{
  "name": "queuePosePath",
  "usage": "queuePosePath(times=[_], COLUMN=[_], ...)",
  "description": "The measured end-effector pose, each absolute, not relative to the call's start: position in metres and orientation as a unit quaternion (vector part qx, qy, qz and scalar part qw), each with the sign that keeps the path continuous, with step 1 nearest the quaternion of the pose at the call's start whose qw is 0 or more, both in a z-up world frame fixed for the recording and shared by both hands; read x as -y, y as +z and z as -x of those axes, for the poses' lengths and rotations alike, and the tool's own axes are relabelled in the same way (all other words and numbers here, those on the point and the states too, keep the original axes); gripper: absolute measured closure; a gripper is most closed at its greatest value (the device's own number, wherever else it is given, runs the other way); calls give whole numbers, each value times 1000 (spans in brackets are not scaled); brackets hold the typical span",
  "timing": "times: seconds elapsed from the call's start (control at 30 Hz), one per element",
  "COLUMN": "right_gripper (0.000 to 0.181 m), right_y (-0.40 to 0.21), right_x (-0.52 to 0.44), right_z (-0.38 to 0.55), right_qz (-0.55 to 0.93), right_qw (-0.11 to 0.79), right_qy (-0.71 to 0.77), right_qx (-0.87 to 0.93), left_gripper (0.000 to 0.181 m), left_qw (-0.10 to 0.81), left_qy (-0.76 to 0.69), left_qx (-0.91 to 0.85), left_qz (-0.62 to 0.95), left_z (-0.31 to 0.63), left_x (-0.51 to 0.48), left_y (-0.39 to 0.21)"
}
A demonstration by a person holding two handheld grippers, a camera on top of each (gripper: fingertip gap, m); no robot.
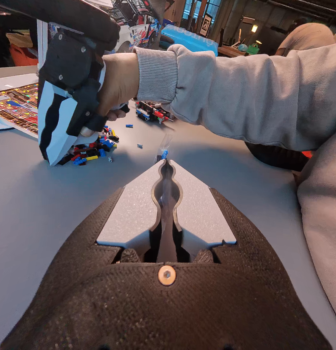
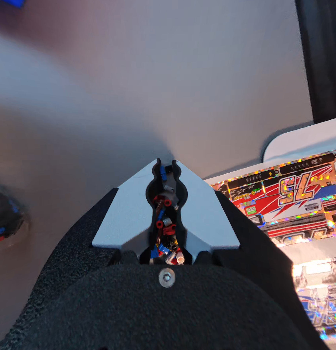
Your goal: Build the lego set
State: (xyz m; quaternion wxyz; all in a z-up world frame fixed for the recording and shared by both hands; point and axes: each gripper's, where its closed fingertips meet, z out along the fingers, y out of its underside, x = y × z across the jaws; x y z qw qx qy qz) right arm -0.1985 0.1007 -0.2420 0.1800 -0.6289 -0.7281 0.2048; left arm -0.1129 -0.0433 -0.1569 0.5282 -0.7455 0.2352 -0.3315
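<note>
Lego pieces [image 1: 93, 149] lie heaped on the grey worktop [image 1: 49, 198], small, light, rigid, best pinched singly; right hand-held gripper [image 2: 166, 162] hovers slightly parted, left hand-held gripper [image 1: 166, 161] clenched on a limp clear bag [image 1: 164, 145].
</note>
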Motion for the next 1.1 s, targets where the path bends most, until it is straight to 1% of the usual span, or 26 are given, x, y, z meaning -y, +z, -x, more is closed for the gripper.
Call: queuePosePath(times=[0.13, 0.23, 0.33, 0.4, 0.47, 0.53, 0.6, 0.8, 0.97, 1.1], right_gripper=[180, 181, 181, 180, 172, 167, 167, 174, 175, 172], right_y=[-243, -243, -243, -239, -232, -231, -236, -243, -243, -232], right_x=[-103, -105, -112, -111, -103, -95, -88, -84, -103, -93], right_z=[187, 172, 156, 157, 167, 177, 183, 170, 148, 156], right_qz=[627, 626, 623, 621, 617, 607, 600, 582, 576, 572], right_qw=[168, 155, 154, 165, 174, 178, 171, 147, 155, 172], right_qy=[200, 197, 178, 191, 219, 231, 230, 214, 174, 219], right_qx=[734, 739, 746, 742, 736, 739, 747, 771, 784, 772], left_gripper=[181, 181, 181, 181, 181, 181, 181, 181, 181, 181], left_qw=[528, 528, 527, 526, 526, 527, 527, 527, 527, 527], left_qy=[-327, -330, -330, -331, -332, -332, -330, -330, -333, -332], left_qx=[-240, -240, -243, -244, -242, -240, -240, -240, -240, -240], left_qz=[746, 745, 745, 744, 744, 745, 745, 745, 745, 745], left_z=[112, 112, 111, 110, 109, 110, 110, 110, 110, 110], left_x=[44, 44, 45, 45, 44, 44, 44, 45, 44, 44], left_y=[-157, -157, -157, -157, -157, -157, -157, -157, -157, -157])
